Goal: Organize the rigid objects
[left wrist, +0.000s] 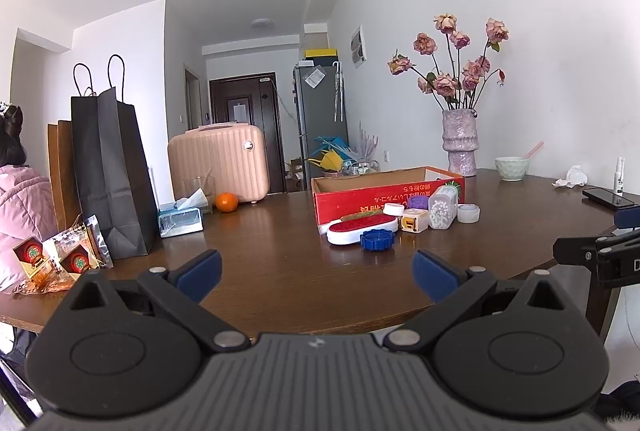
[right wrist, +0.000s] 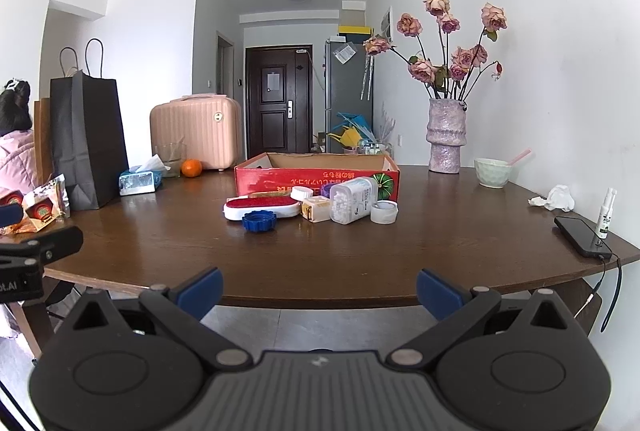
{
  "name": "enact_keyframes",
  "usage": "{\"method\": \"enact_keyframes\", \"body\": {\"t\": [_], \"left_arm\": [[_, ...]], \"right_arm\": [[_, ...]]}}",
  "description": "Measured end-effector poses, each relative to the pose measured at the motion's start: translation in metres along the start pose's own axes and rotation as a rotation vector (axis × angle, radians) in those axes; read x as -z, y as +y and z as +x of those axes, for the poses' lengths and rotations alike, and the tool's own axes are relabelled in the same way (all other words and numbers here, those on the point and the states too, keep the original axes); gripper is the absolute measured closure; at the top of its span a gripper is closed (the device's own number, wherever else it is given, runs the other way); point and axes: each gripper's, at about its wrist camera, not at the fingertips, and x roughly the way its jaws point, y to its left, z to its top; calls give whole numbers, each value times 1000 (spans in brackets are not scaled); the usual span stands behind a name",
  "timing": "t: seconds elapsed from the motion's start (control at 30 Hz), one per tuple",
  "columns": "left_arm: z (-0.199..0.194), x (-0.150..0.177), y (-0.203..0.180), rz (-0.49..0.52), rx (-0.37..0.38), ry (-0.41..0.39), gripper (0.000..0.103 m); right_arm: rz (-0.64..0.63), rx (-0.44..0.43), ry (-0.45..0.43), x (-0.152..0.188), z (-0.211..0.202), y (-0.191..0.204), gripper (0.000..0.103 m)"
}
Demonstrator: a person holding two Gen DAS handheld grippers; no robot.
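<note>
Both of my grippers stand wide and empty, back at the near edge of the counter (left wrist: pixel 280 271), so the step in hand, as I judge it, is the first reach toward the cluster of small rigid things in front of the red cardboard box (left wrist: pixel 384 187). From the left wrist view, my left gripper (left wrist: pixel 316 271) has nothing between its blue pads, and the cluster lies ahead and to its right: a red-and-white brush (left wrist: pixel 360 229) just before the box, a blue ridged lid (left wrist: pixel 377 239) touching or nearly touching the brush on the near side, a small cream box (left wrist: pixel 414 221) and a clear jar of white beads (left wrist: pixel 442 209) leaning beside it, then a white cap (left wrist: pixel 468 213) at the box's right corner. From the right wrist view, my right gripper (right wrist: pixel 318 291) is likewise spread with nothing in it, and the same things sit almost straight ahead, before the box (right wrist: pixel 316 171), which looks empty. I would take the blue lid (right wrist: pixel 259 221) first, since it lies nearest and clear of the rest on its near side, coming in low with the pads either side of its rim. The jar (right wrist: pixel 354 205) looks tippy; I would grip it across its body and keep clear of the cap (right wrist: pixel 384 211) beside it.
</note>
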Motion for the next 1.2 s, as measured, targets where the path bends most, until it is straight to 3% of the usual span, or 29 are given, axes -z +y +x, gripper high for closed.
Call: {"method": "enact_keyframes", "body": {"t": [1.2], "left_arm": [[6,7,-11,13,6,10,0]], "right_arm": [[-18,-1,-7,0,-1,3,0]]}}
